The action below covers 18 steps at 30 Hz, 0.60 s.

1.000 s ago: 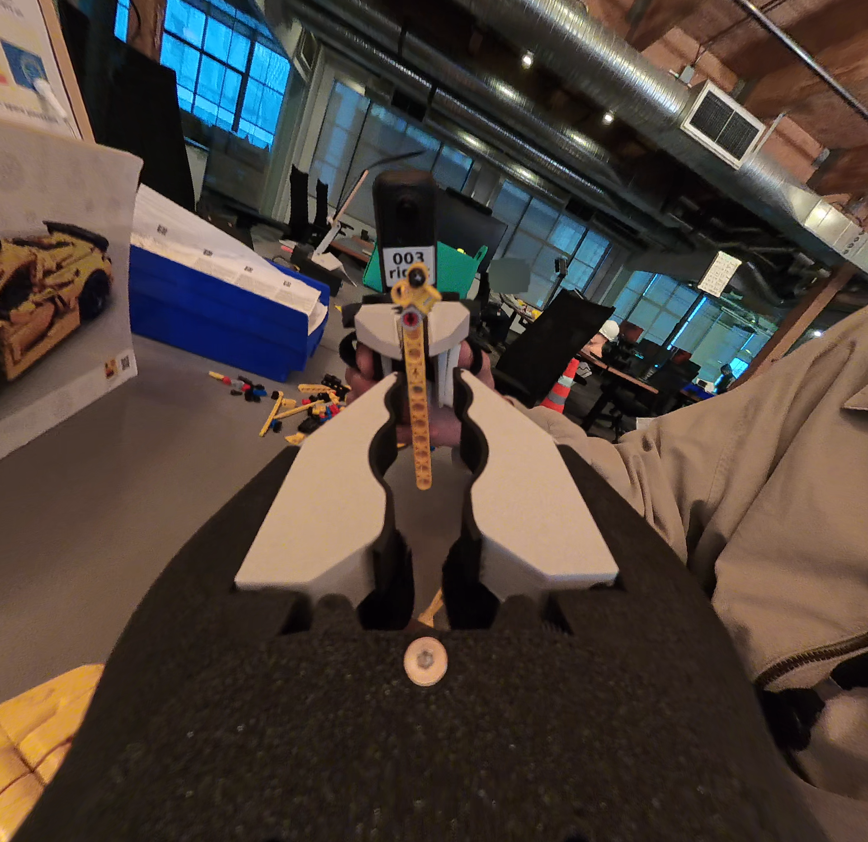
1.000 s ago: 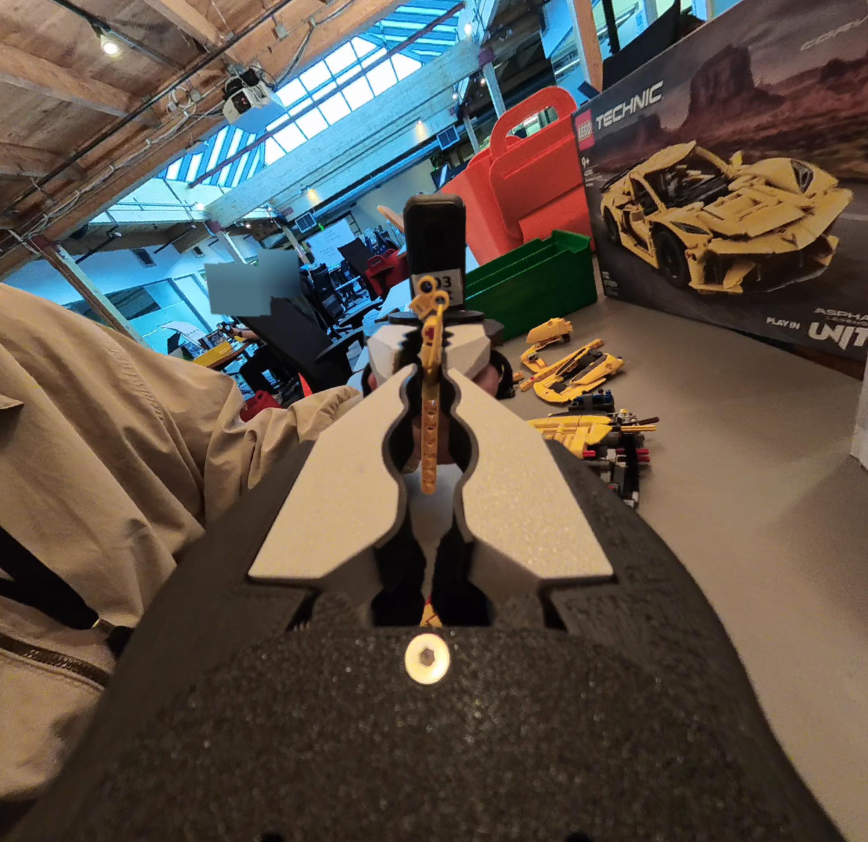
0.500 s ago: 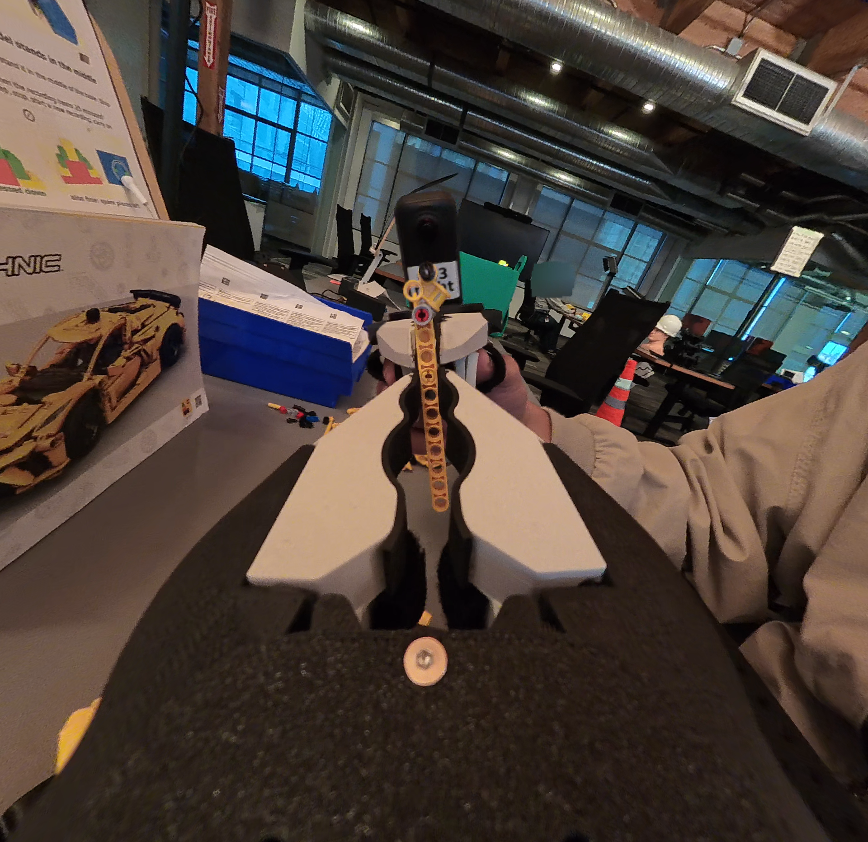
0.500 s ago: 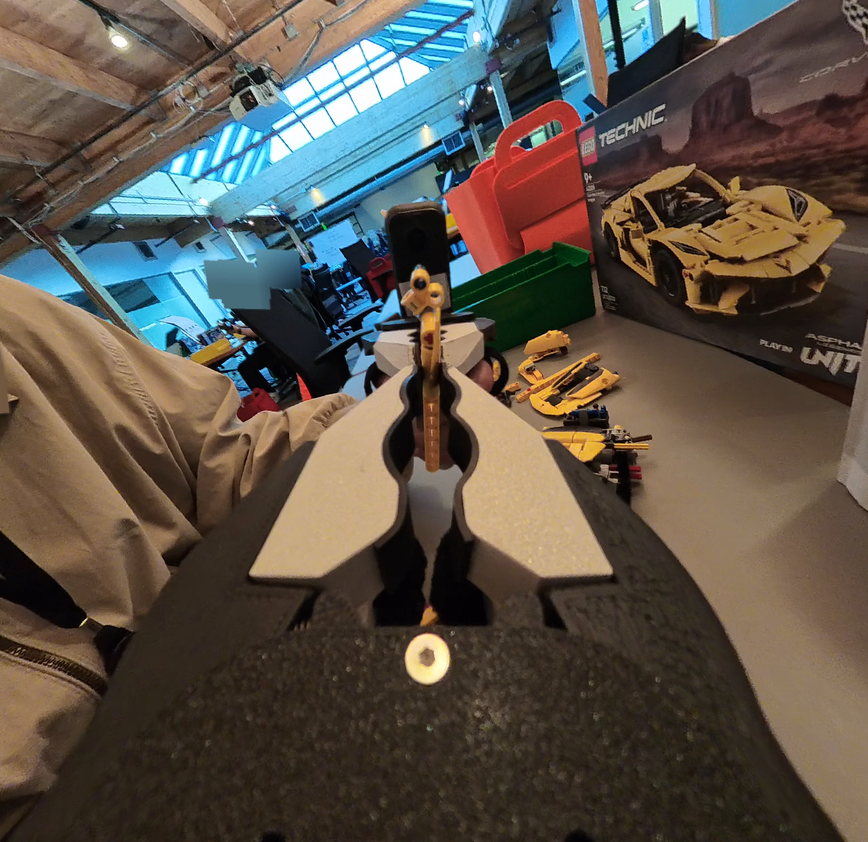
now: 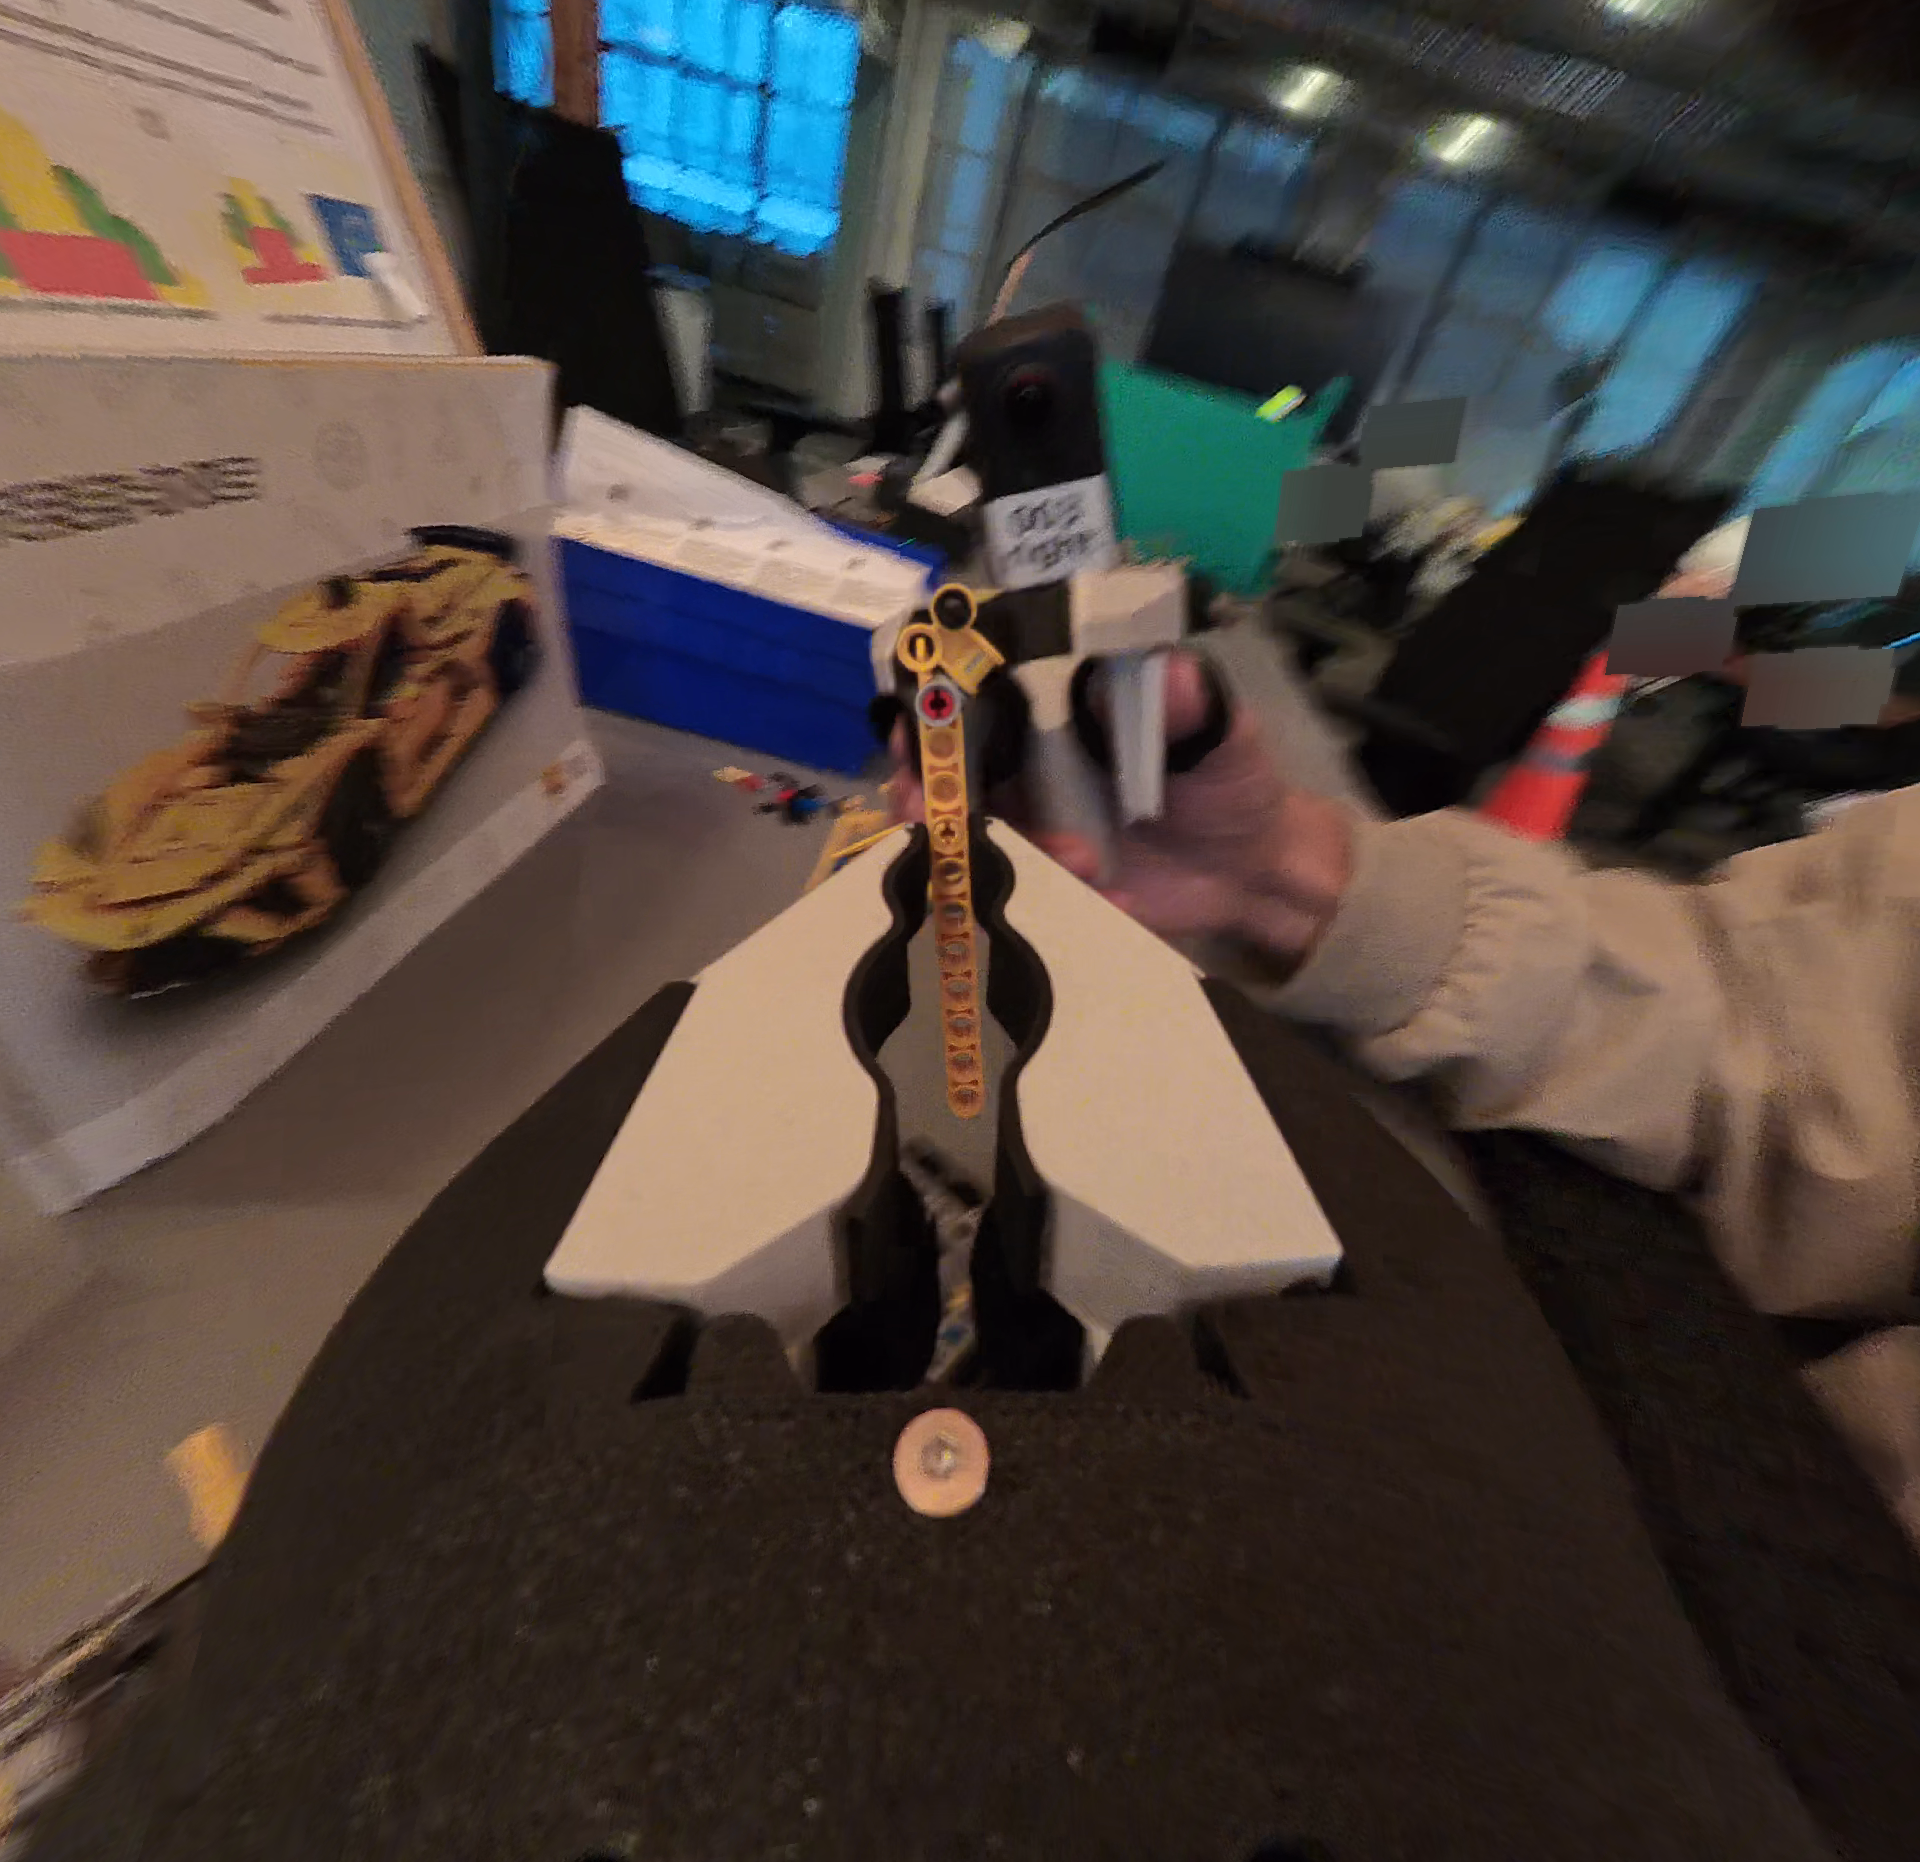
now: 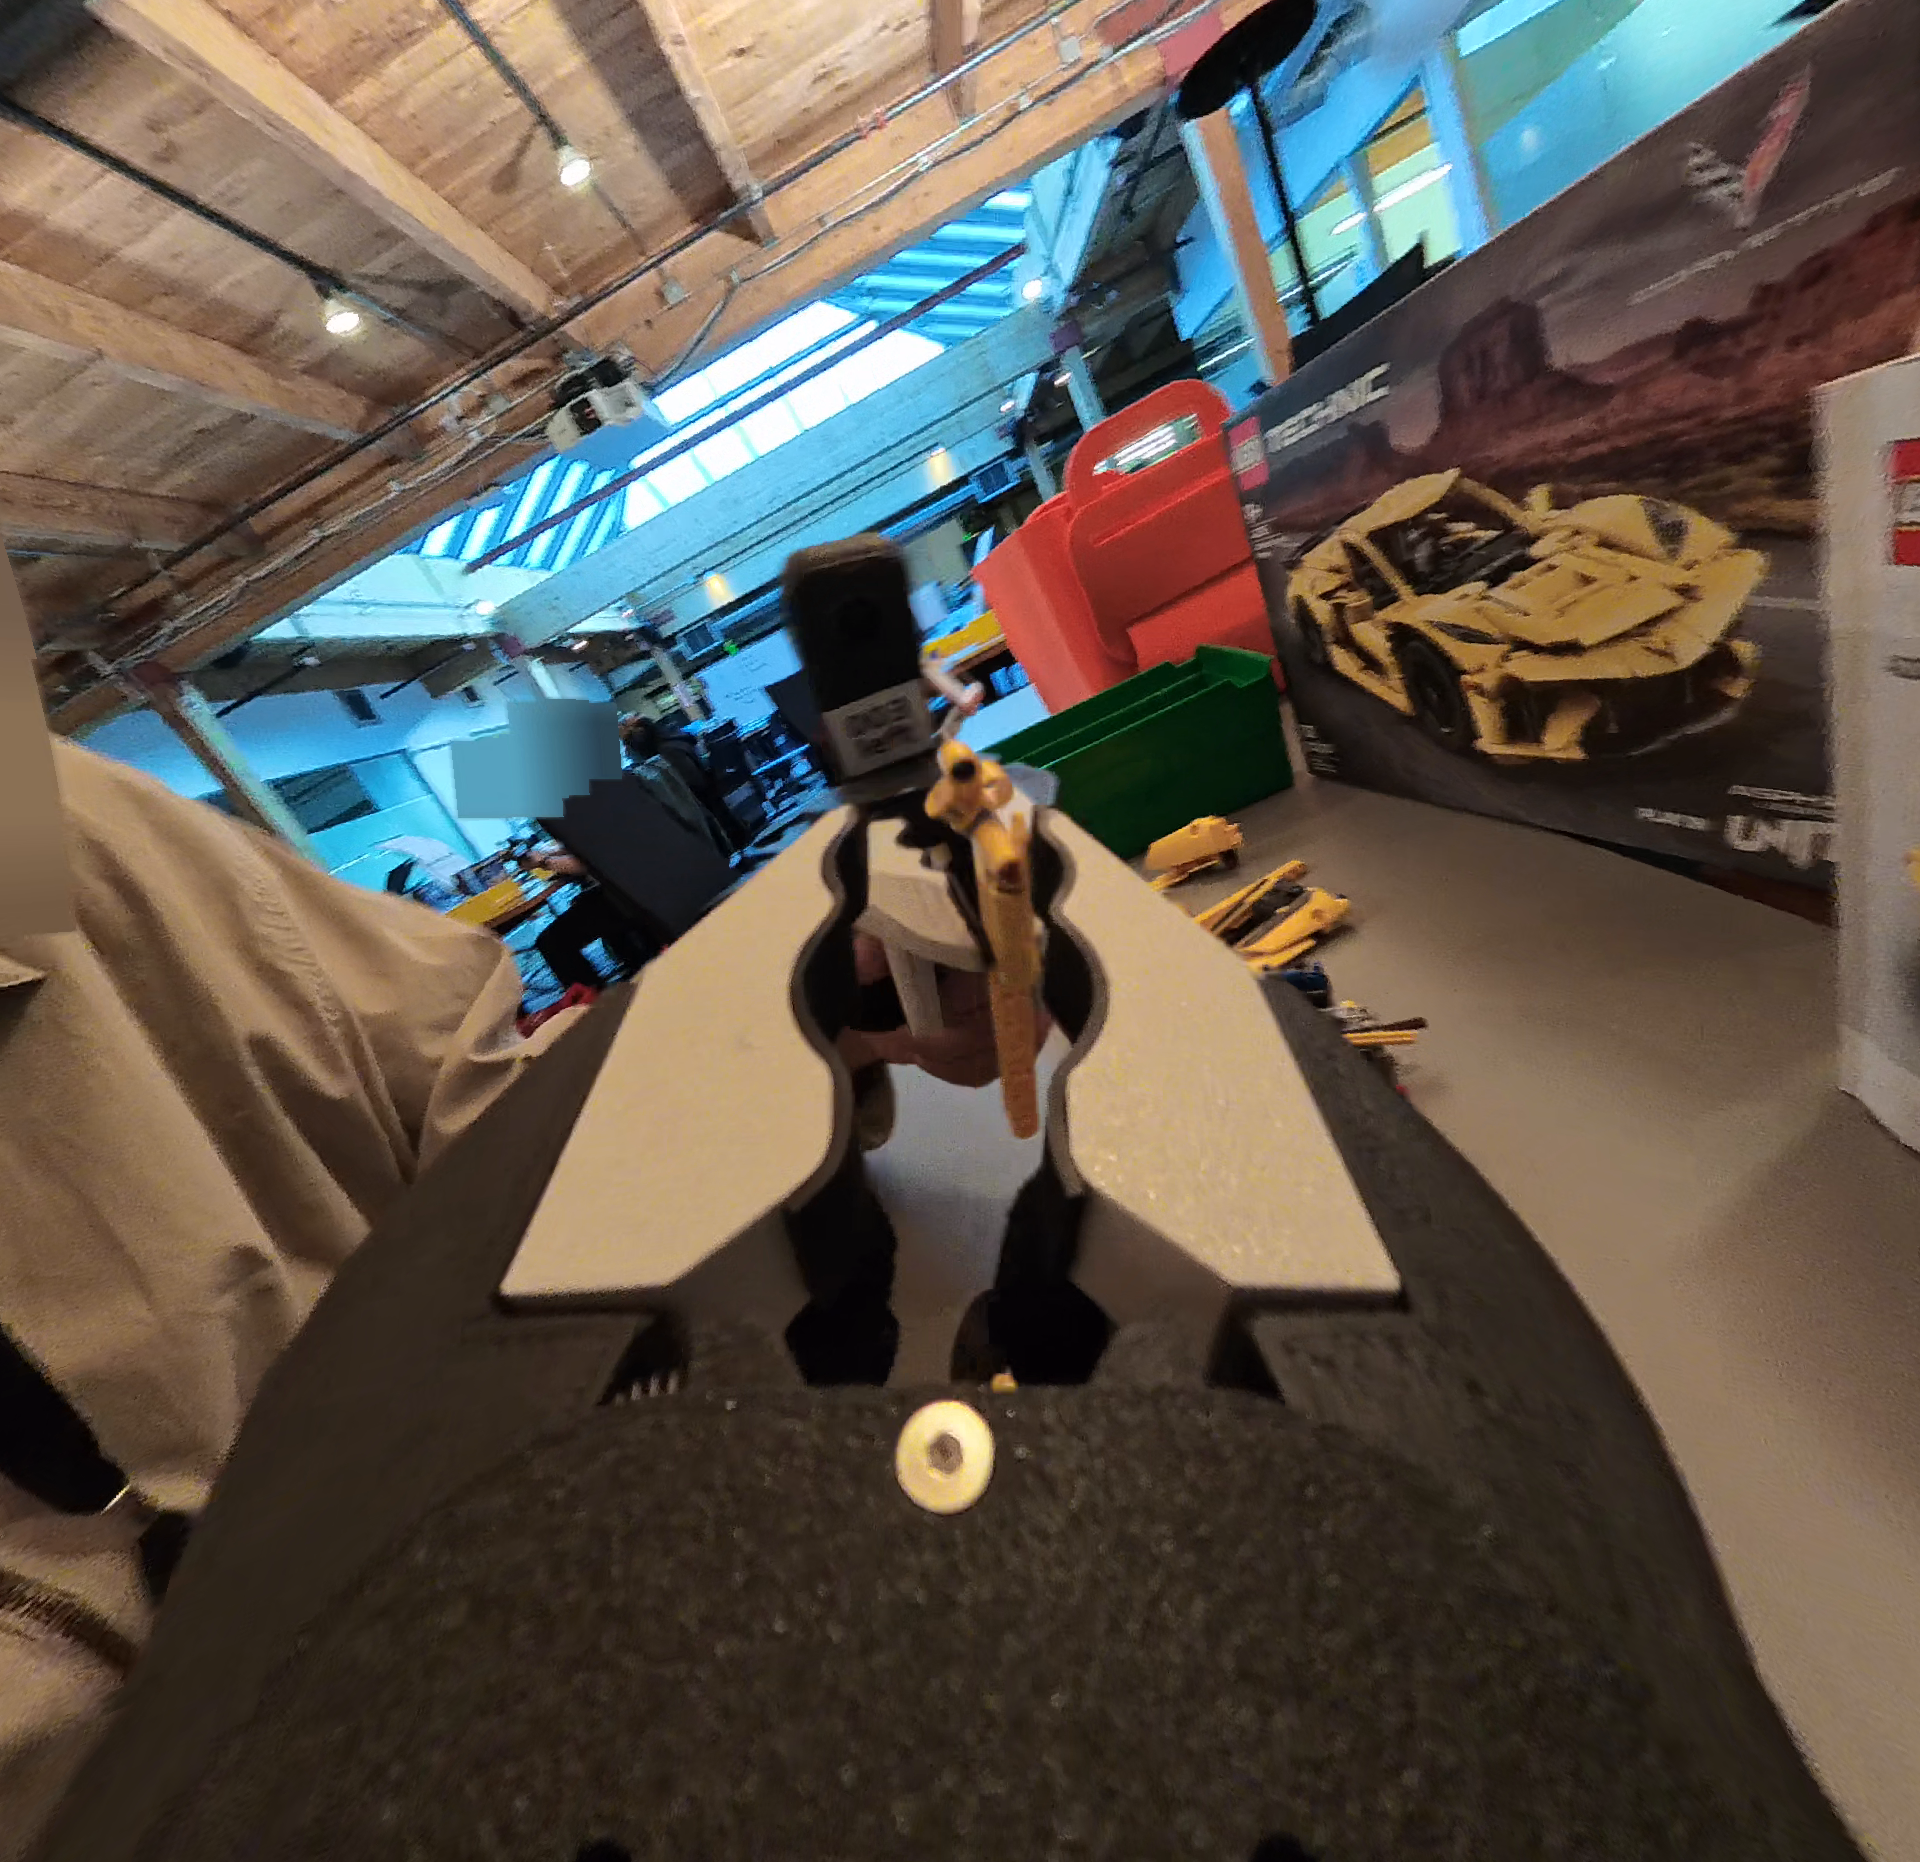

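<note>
Left gripper: my left gripper (image 5: 948, 841) has its fingers pressed in on a yellow beam with holes (image 5: 951, 939), pinching it right at the tips.
Beam: it stands nearly upright in the left view. One end runs back toward 6 o'clock inside the finger gap. The other sticks out toward 12 o'clock and carries a red pin and small yellow connectors.
Right gripper: my right gripper (image 6: 940, 825) has its fingers spread apart with nothing clamped.
Beam, right view: the beam (image 6: 1010, 981) hangs in that gap, close to the 3 o'clock finger. I cannot tell whether it touches.
Hand: in the left view a hand (image 5: 1216, 856) in a tan sleeve (image 5: 1610, 1002) holds the other gripper at about 1 o'clock of the beam.
Table: a grey table (image 6: 1558, 1085) lies under both grippers.
Left surroundings: a box with a yellow car picture (image 5: 260, 773) is at 9 o'clock and a blue bin (image 5: 717, 659) at 11 o'clock. This view is blurred.
Right surroundings: a green bin (image 6: 1153, 752) and a red carrier (image 6: 1132, 565) are at 1 o'clock. Loose yellow parts (image 6: 1268, 908) and a dark car box (image 6: 1558, 607) are at 2 o'clock, and a white box (image 6: 1870, 752) is at 3 o'clock.
</note>
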Tool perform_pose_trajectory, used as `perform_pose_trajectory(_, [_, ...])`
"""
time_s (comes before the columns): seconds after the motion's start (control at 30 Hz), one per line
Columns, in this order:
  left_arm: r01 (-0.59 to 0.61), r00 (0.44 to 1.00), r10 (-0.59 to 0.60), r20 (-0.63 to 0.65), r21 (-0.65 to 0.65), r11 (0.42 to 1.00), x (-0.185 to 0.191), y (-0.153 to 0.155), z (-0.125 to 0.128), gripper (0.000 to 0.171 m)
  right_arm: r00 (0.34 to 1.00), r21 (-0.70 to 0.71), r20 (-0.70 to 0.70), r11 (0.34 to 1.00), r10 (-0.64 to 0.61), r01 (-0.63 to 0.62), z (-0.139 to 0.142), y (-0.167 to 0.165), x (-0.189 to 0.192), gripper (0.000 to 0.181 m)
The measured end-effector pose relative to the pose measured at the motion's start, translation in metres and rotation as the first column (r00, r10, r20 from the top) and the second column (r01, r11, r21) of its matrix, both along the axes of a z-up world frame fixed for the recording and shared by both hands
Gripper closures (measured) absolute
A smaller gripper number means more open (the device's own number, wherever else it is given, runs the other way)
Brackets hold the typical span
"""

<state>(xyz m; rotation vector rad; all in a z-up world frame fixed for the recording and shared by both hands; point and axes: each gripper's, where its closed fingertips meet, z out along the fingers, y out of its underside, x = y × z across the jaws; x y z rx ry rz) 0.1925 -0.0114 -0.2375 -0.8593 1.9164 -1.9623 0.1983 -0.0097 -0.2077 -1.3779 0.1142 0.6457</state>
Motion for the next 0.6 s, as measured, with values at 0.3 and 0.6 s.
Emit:
perform_pose_trajectory(0.3, [-0.470, 0.868, 0.368, 0.334, 0.310, 0.827, 0.029, 0.044, 0.003, 0.166, 0.934, 0.007, 0.225, 0.959, -0.277, 0.283, 0.003, -0.004, 0.023, 0.150])
perform_pose_trajectory(0.6, [-0.737, 0.643, 0.326, 0.693, 0.446, 0.507, 0.035, 0.047, 0.002, 0.165, 0.821, 0.043, 0.380, 0.895, -0.427, 0.445, -0.002, 0.022, 0.013, 0.156])
